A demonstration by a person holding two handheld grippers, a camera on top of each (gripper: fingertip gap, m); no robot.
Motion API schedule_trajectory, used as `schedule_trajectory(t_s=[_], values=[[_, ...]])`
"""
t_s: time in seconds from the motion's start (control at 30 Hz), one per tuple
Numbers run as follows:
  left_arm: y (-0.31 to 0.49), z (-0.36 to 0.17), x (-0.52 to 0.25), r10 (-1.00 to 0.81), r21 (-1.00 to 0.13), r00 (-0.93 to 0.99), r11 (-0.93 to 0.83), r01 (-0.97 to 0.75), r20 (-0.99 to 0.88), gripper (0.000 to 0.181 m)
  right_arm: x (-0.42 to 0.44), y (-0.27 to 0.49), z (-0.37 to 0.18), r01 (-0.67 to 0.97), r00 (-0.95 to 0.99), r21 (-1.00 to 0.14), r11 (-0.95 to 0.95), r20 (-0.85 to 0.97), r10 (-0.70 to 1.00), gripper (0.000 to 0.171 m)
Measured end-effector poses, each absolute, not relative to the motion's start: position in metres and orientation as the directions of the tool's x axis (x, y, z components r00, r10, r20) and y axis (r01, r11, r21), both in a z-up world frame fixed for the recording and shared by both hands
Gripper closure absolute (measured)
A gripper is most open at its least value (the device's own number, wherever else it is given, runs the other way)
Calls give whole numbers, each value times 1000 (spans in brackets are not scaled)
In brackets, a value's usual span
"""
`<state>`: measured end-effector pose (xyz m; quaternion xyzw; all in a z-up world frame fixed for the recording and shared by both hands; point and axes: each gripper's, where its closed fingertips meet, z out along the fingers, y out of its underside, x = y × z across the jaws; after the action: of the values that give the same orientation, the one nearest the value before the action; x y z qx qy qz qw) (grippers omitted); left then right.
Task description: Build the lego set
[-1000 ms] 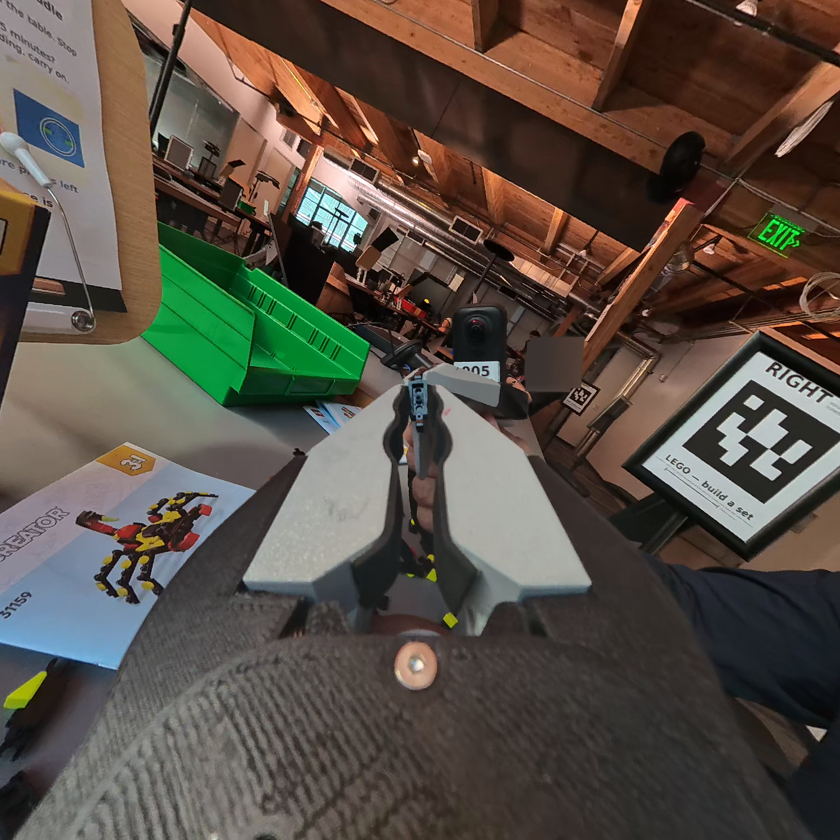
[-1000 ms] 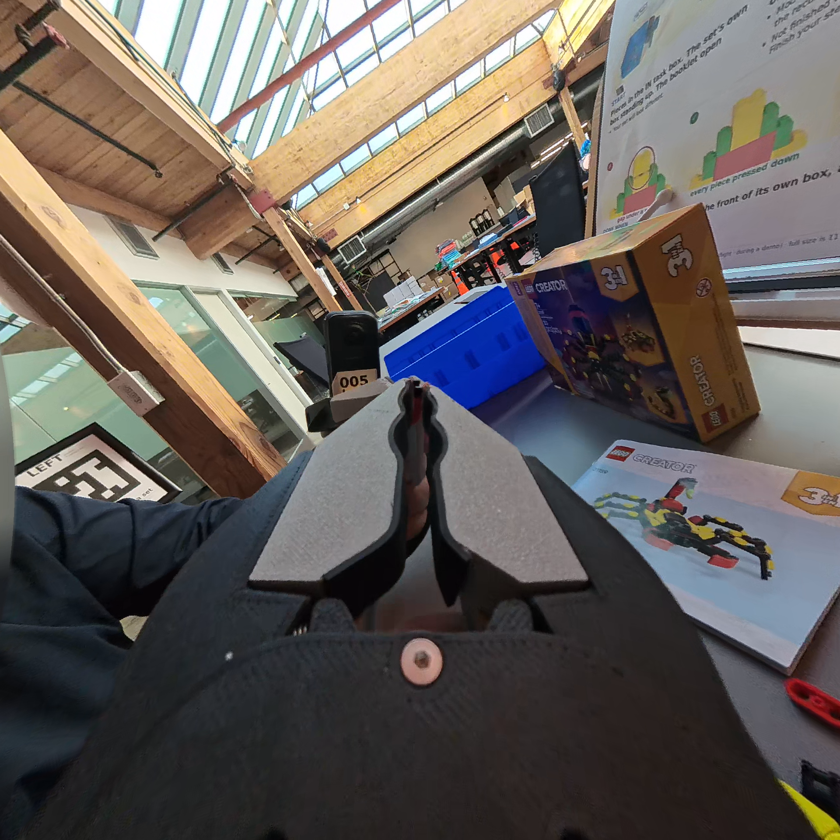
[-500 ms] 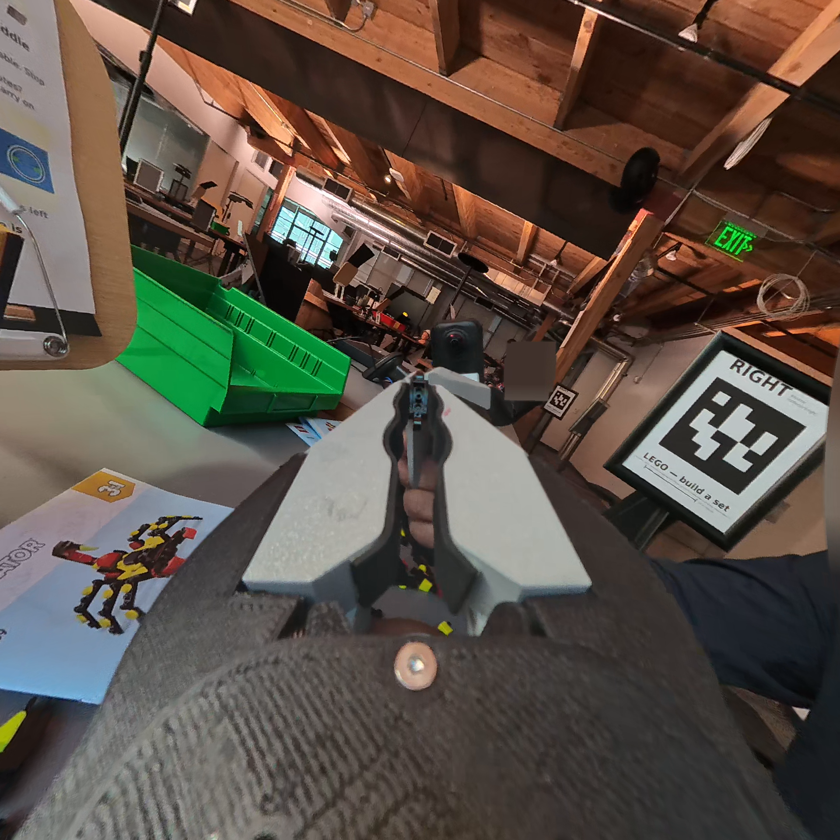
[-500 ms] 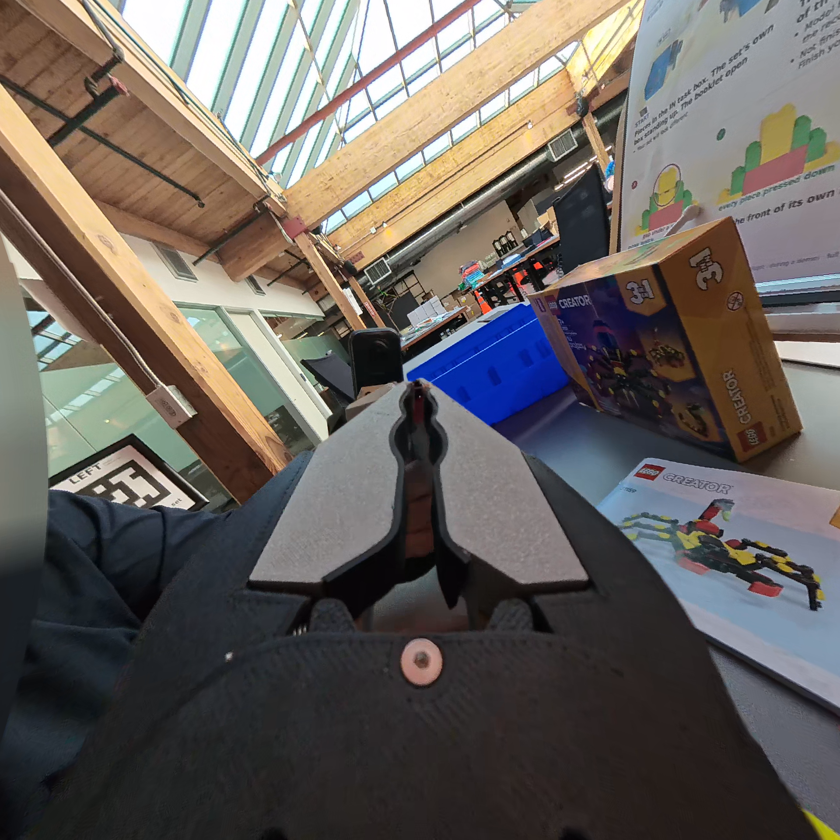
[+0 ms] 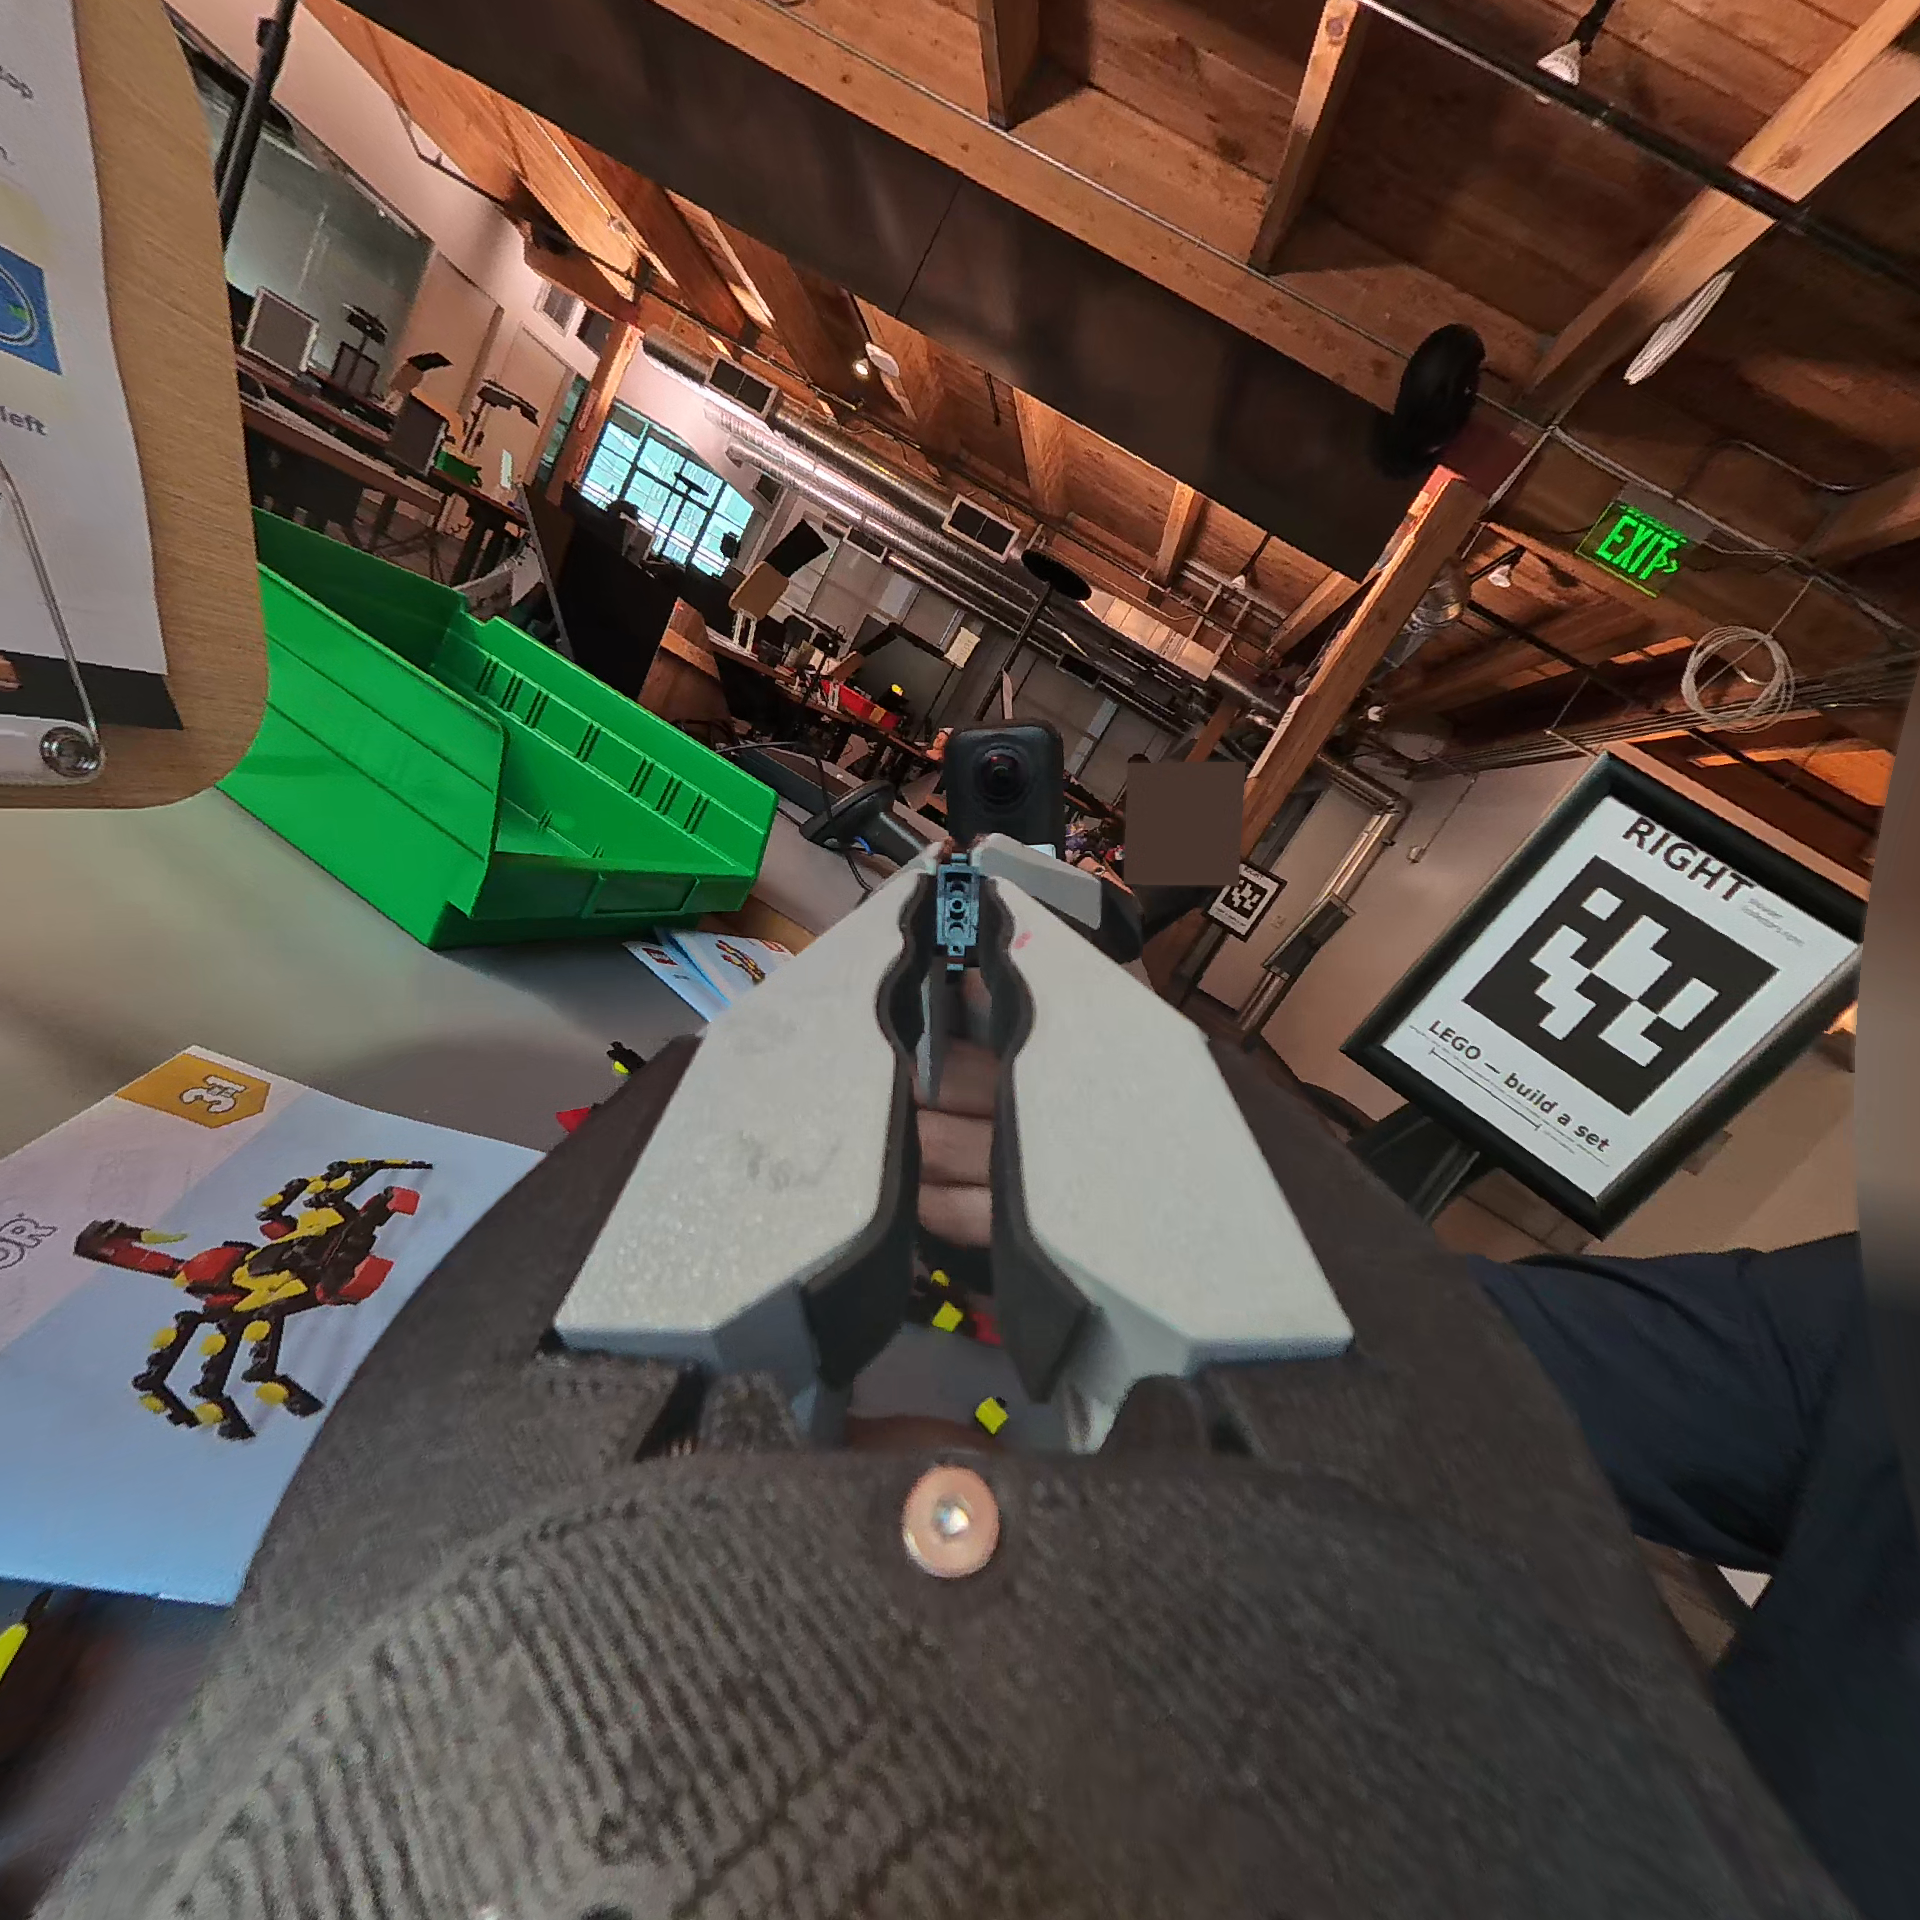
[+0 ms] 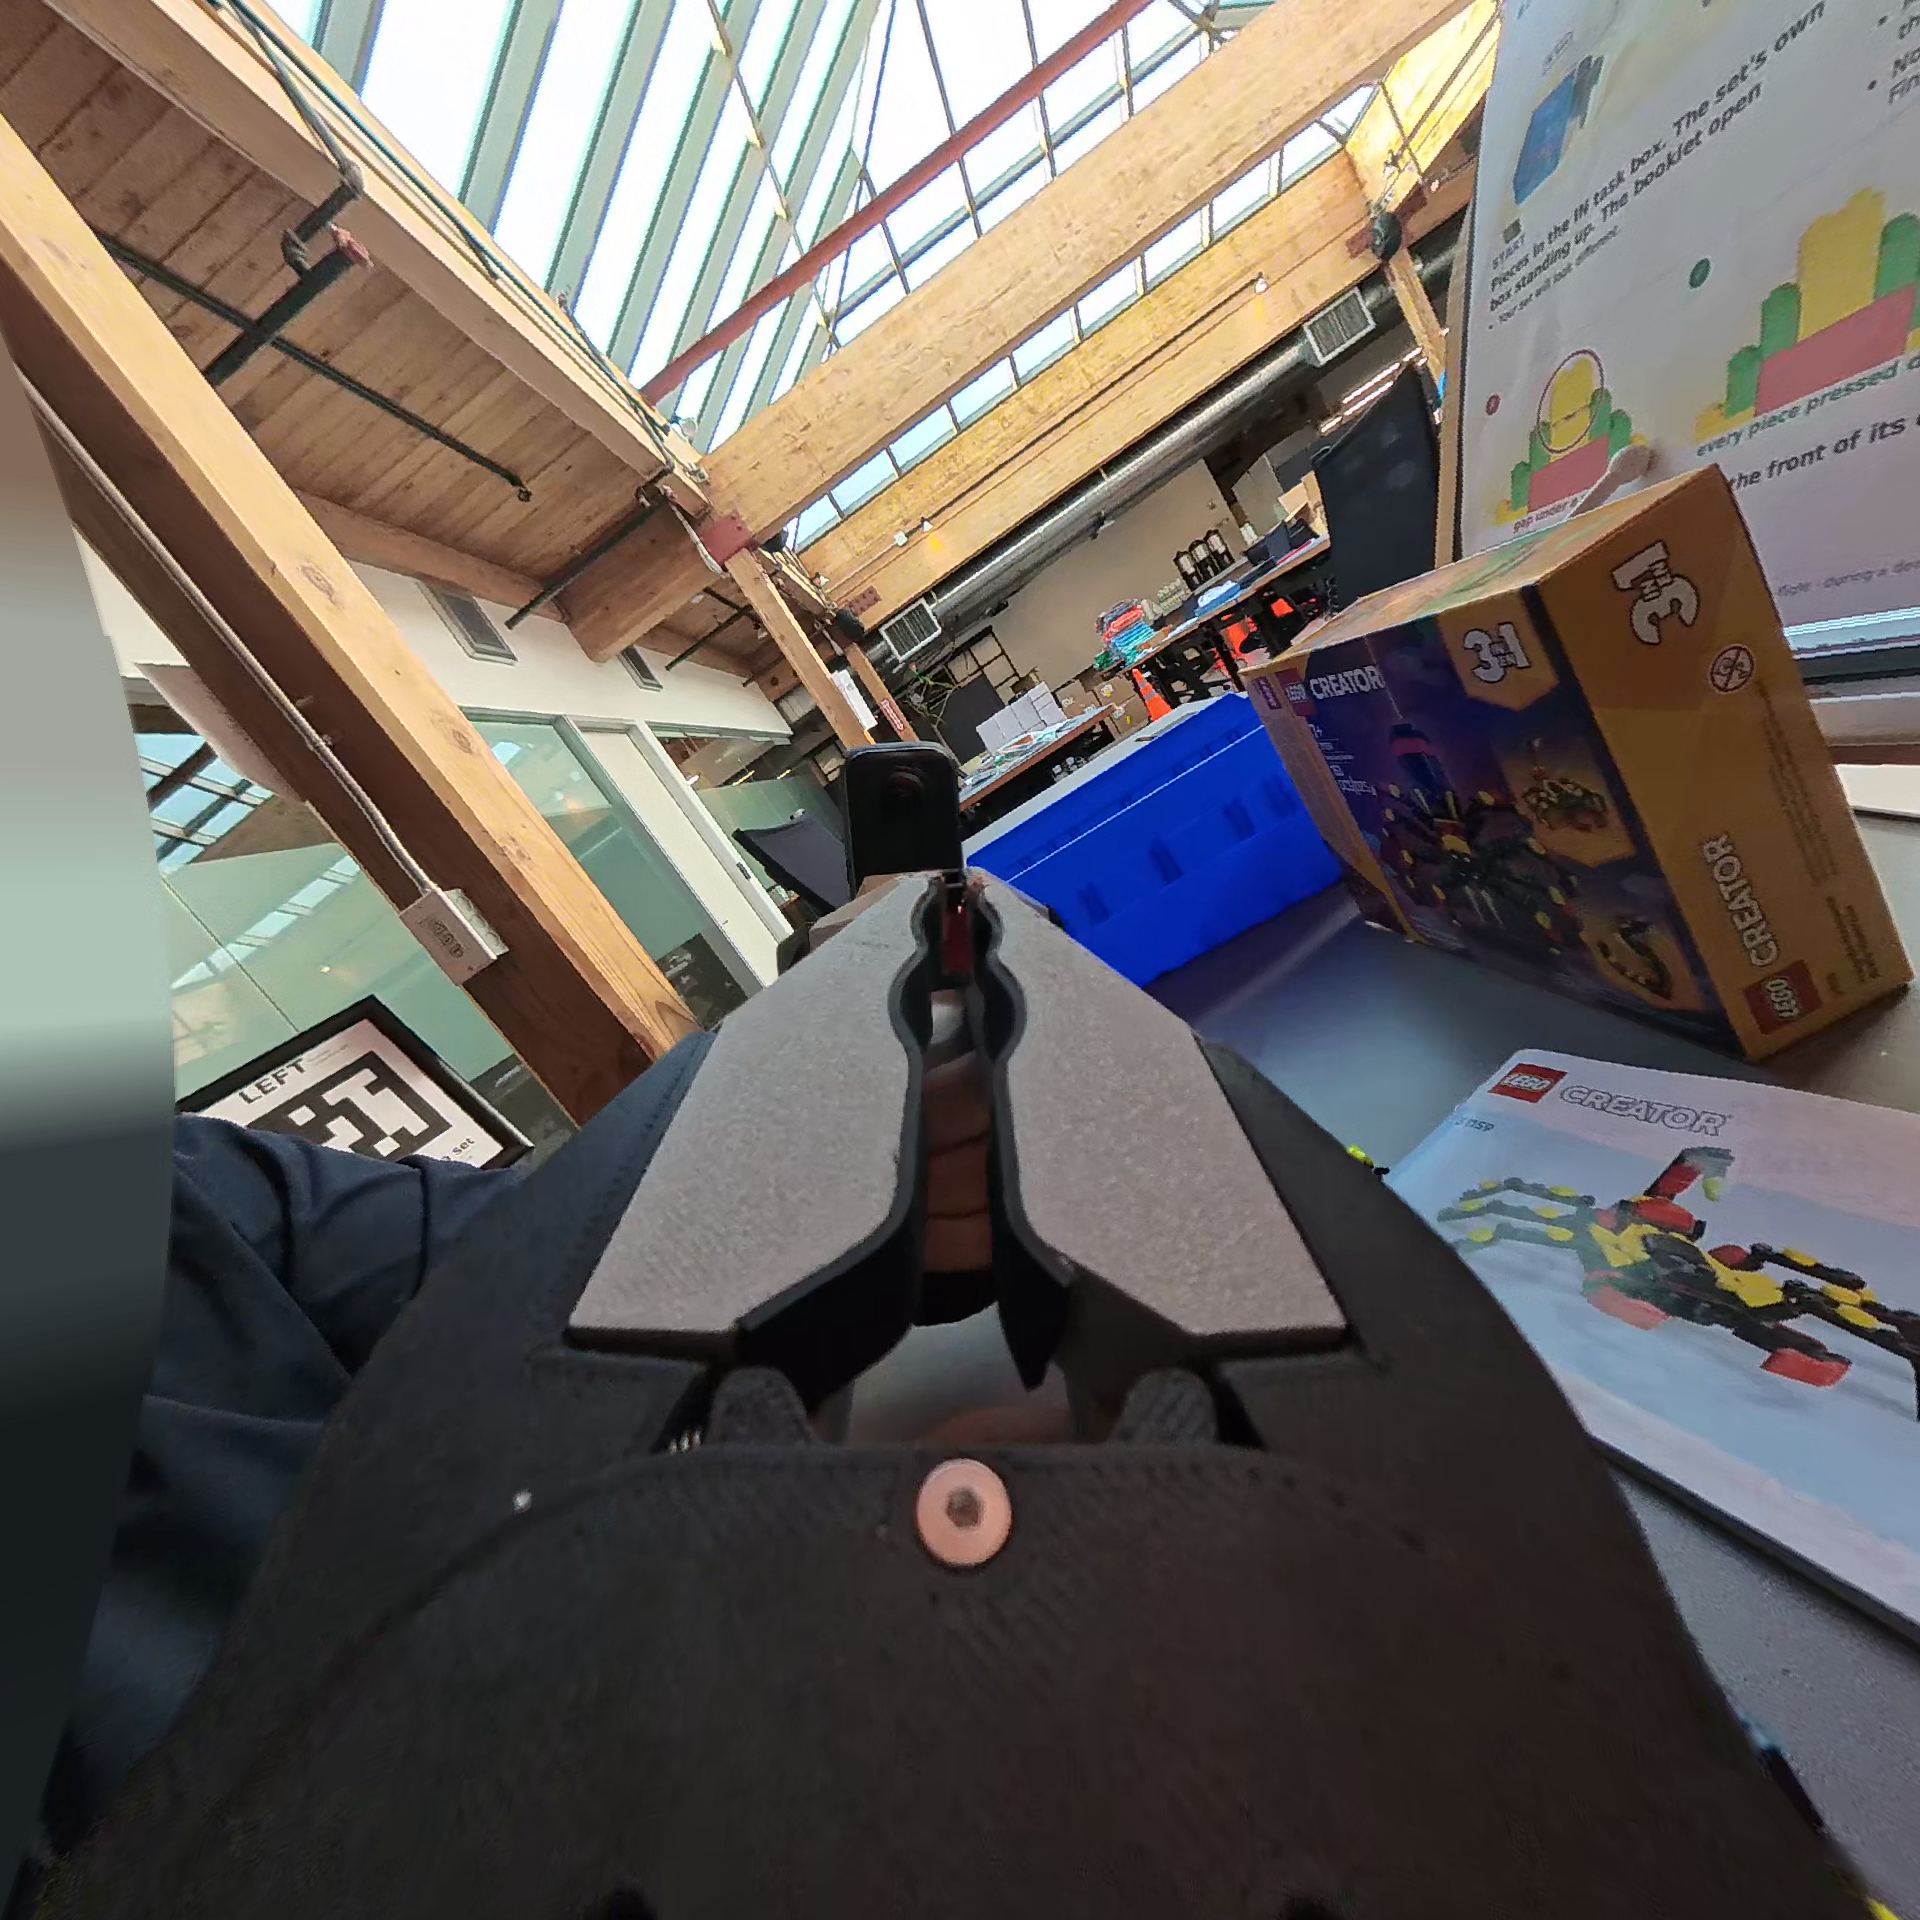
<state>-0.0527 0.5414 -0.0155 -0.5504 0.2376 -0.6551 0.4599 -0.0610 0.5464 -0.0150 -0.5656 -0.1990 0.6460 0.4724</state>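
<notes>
The lego set is mostly off the bench right now as far as our work goes: two small parts of it are held up in the air, one in each pair of tongs. Our left tongs (image 5: 957, 920) are closed on a small grey-blue piece (image 5: 957, 914), pinched right at the tips. Our right tongs (image 6: 954, 925) are closed on a thin red piece (image 6: 952, 930), also at the very tips. Both pairs of tongs point at each other, tips close together, so we judge we are about to join the two parts in mid-air.

Further out, the instruction booklet (image 5: 208, 1299) lies flat on the grey bench (image 5: 208, 966), with a few loose yellow and black bits near it. The set's box (image 6: 1590, 821) stands upright behind the booklet, a blue bin (image 6: 1153, 842) beside it, and a green bin (image 5: 488, 769) sits on the far left side.

The risk, as we see it, is in the grip. Each part is held by a sliver of its edge, so pressing them together off-axis could twist one out of the tongs and drop it to the bench or the floor. We also cannot see the mating faces clearly, so misaligned studs could jam rather than seat.
</notes>
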Motion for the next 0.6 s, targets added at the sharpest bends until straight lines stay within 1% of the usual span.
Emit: schedule_trajectory(t_s=[0.03,0.1,0.17,0.2,0.23,0.27,0.3,0.33,0.37,0.4,0.43,0.47,0.53,0.6], values=[[541,-16,-53,-864,-820,36,-462,337,502,176,-61,547,-17,-367,113,-810,-457,-527,842,171],[547,-21,-55,-859,-831,103,-445,334,501,177,-62,552,-23,-299,272,-880,-370,-450,850,171],[553,-16,-60,-849,-817,140,-426,388,509,177,-64,555,-27,-229,405,-926,-301,-372,836,171],[559,-2,-73,-856,-801,156,-374,468,492,176,-62,560,-42,-152,489,-943,-297,-333,806,171],[562,7,-84,-864,-813,197,-325,483,462,177,-60,565,-54,-109,540,-947,-301,-311,782,171],[563,13,-92,-881,-839,240,-259,478,408,176,-59,566,-53,-157,526,-934,-320,-354,773,171],[562,10,-92,-892,-860,243,-245,448,381,176,-59,565,-42,-242,464,-910,-337,-413,784,171],[563,3,-89,-889,-854,203,-297,427,410,176,-60,560,-27,-321,366,-881,-347,-453,813,171],[563,-2,-86,-879,-829,146,-358,430,455,176,-59,552,-9,-394,253,-845,-362,-478,841,171],[562,-3,-82,-868,-799,72,-417,433,492,177,-56,548,2,-442,184,-818,-368,-484,855,171],[561,-4,-79,-857,-780,34,-451,434,515,177,-53,547,5,-453,180,-815,-360,-480,859,171],[560,-5,-75,-855,-776,18,-461,430,518,177,-53,548,3,-443,200,-826,-347,-468,861,160],[548,-5,-66,-865,-790,-15,-464,400,501,176,-55,544,3,-427,202,-842,-330,-444,873,162],[535,-1,-57,-875,-800,-50,-461,384,481,176,-60,541,5,-419,189,-844,-333,-440,878,160]])
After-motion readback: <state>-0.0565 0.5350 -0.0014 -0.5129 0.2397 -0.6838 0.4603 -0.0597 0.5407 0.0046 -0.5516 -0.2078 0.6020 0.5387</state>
